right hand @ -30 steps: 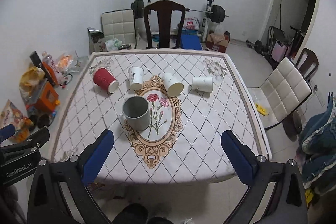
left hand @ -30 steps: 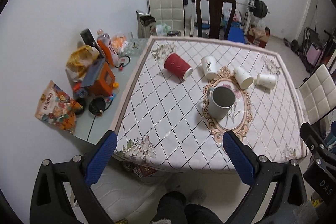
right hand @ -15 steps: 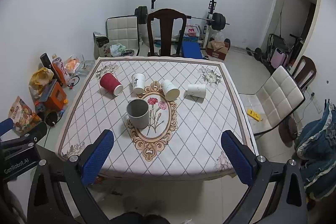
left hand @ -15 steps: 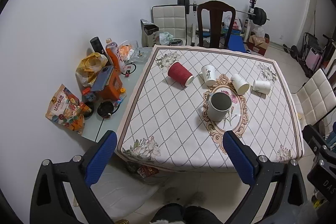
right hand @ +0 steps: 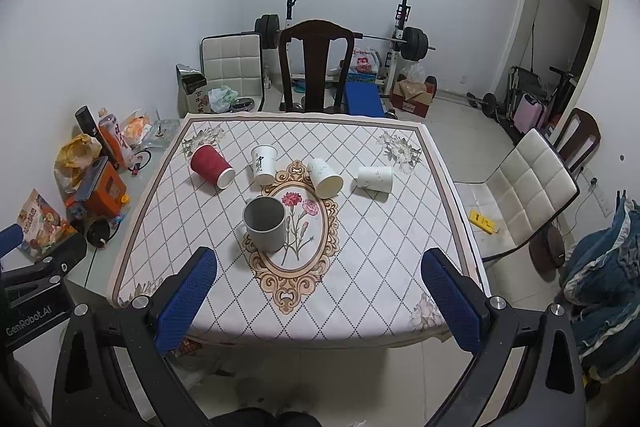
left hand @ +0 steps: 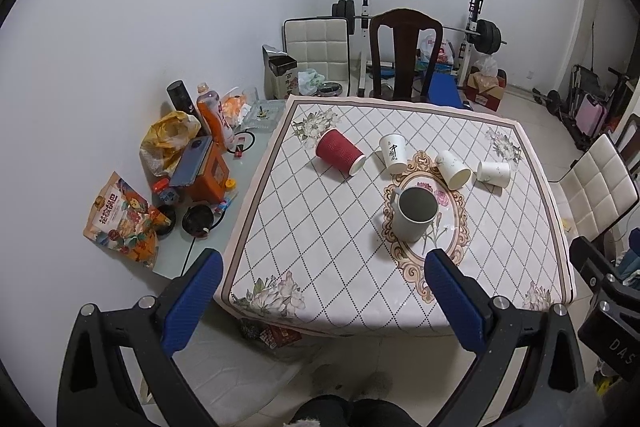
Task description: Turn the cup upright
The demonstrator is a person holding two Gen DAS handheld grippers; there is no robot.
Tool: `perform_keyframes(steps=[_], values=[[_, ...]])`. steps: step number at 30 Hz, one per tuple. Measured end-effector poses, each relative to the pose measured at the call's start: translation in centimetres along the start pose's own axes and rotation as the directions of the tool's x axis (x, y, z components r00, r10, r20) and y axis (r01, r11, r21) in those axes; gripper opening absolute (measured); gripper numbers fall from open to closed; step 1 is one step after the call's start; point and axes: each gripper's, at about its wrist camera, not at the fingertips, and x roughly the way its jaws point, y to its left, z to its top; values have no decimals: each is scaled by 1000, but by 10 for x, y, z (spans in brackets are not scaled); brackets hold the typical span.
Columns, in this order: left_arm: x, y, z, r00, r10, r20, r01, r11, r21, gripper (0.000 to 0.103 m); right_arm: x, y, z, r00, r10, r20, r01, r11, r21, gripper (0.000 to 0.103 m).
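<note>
A grey mug (left hand: 414, 213) (right hand: 265, 224) stands upright near the middle of the patterned table (left hand: 320, 247) (right hand: 380, 247). Behind it a red ribbed paper cup (left hand: 340, 151) (right hand: 211, 166) lies on its side. A white paper cup with black writing (left hand: 393, 153) (right hand: 264, 165) stands mouth down. Two more white paper cups lie on their sides, one (left hand: 453, 169) (right hand: 326, 177) beside the other (left hand: 494, 172) (right hand: 375, 179). My left gripper (left hand: 320, 303) and right gripper (right hand: 320, 301) are both open and empty, held off the table's near edge.
A dark wooden chair (left hand: 404, 55) (right hand: 316, 63) stands at the far side. A white padded chair (right hand: 520, 195) is on the right. A low side table (left hand: 192, 167) on the left holds bottles, bags and snacks. Gym weights (right hand: 404, 39) stand at the back wall.
Both grippers have pulled back and up from the table, so the table and cups look smaller and farther. The cups and mug have not moved.
</note>
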Motion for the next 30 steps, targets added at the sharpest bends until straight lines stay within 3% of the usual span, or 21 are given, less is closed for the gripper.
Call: perform_keyframes(steps=[30], values=[[-9,6,-4,999,-33,1,33,999,22,103,-3,7,-6,1000,-2,-17,2,1000,16,103]])
